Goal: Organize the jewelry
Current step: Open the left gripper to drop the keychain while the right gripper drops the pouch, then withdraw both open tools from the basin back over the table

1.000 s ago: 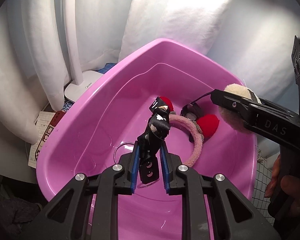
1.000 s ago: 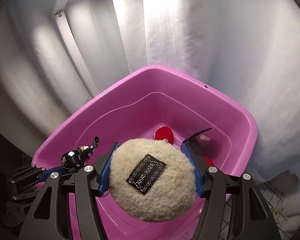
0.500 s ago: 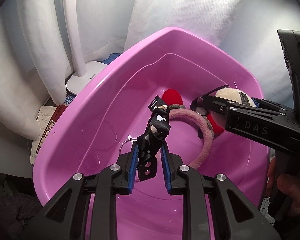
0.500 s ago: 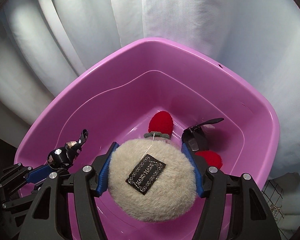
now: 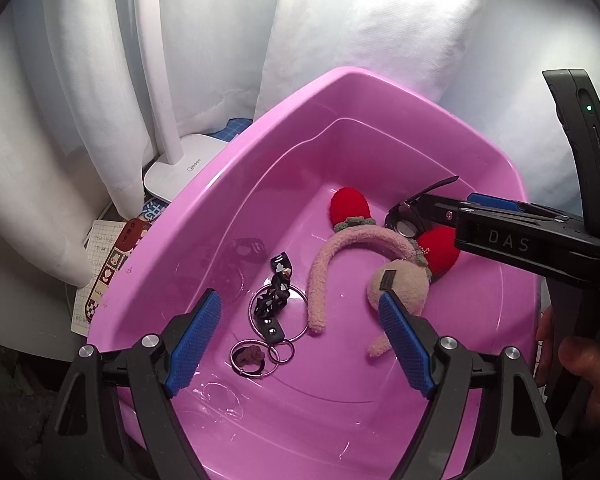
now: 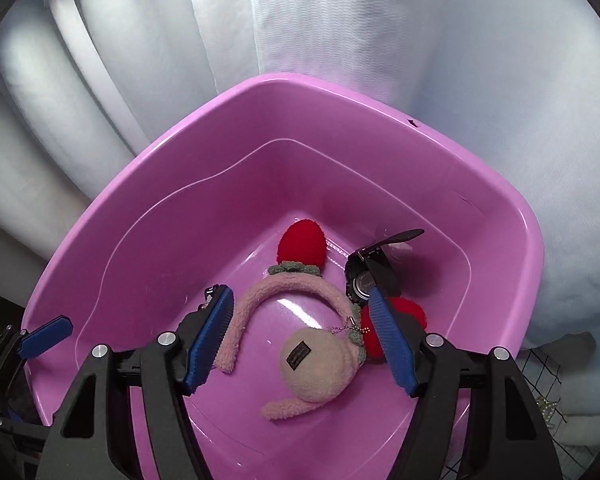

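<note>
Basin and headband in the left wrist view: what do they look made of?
Basin: glossy moulded plastic, judging by the sharp light reflections on its smooth pink walls. Headband: soft plush or fleece fabric, going by its fuzzy, matte pink nap; any core inside is hidden.

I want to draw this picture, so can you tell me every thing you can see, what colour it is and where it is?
Tub: one, pink, in front of the curtain.
Headband: one, fuzzy pink with two red ears, on the tub floor.
Plush pouch: one, beige with a dark label, lying on the headband.
Watch: one, black, beside the right red ear.
Keychain strap: one, black with metal rings, on the tub floor.
Lamp: one, white, left of the tub.
Curtain: white, behind.
Left gripper: open, over the tub.
Right gripper: open, above the pouch.
</note>
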Motion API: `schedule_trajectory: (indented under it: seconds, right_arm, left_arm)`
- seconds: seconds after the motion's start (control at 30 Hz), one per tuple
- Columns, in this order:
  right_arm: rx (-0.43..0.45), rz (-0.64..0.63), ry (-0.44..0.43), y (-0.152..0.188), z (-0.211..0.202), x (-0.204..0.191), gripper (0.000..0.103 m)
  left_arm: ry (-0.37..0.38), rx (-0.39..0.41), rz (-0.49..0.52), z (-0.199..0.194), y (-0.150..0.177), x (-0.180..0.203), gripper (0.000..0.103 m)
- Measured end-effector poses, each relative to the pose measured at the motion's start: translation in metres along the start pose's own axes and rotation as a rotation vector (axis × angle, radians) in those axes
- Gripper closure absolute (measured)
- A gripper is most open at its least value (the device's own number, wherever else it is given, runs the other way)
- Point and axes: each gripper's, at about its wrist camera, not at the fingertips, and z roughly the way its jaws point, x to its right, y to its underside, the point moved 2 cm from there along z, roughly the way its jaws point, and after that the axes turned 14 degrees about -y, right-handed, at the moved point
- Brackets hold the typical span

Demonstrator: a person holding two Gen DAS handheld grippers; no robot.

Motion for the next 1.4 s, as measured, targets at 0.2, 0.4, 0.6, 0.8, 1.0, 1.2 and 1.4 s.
schedule_trajectory:
  seconds: [0.2, 0.4, 0.6, 0.8, 1.0, 1.2, 1.4]
  right_arm:
    - [0.011, 0.001, -0.014, 0.0, -0.005, 0.002, 0.036]
    - [0.019, -0.001, -0.024, 0.002, -0.009, 0.001, 0.036]
    - [0.031, -0.008, -0.036, 0.005, -0.019, -0.001, 0.036]
    - [0.056, -0.016, -0.056, 0.011, -0.035, -0.004, 0.036]
    - [0.084, -0.022, -0.069, 0.019, -0.055, -0.006, 0.036]
    - [0.118, -0.004, -0.072, 0.03, -0.076, 0.002, 0.036]
    - [0.165, 0.015, -0.081, 0.049, -0.106, 0.01, 0.036]
  left_arm:
    - [0.006, 0.005, -0.001, -0.004, 0.003, -0.001, 0.019]
    - [0.009, 0.018, 0.006, -0.011, 0.007, 0.003, 0.015]
    - [0.0, 0.027, 0.002, -0.018, 0.011, 0.004, 0.014]
    - [-0.002, 0.045, -0.005, -0.029, 0.017, 0.006, 0.014]
    - [-0.012, 0.063, -0.01, -0.042, 0.022, 0.01, 0.014]
    - [-0.013, 0.076, -0.011, -0.054, 0.031, 0.015, 0.013]
    - [-0.013, 0.093, -0.009, -0.07, 0.04, 0.024, 0.012]
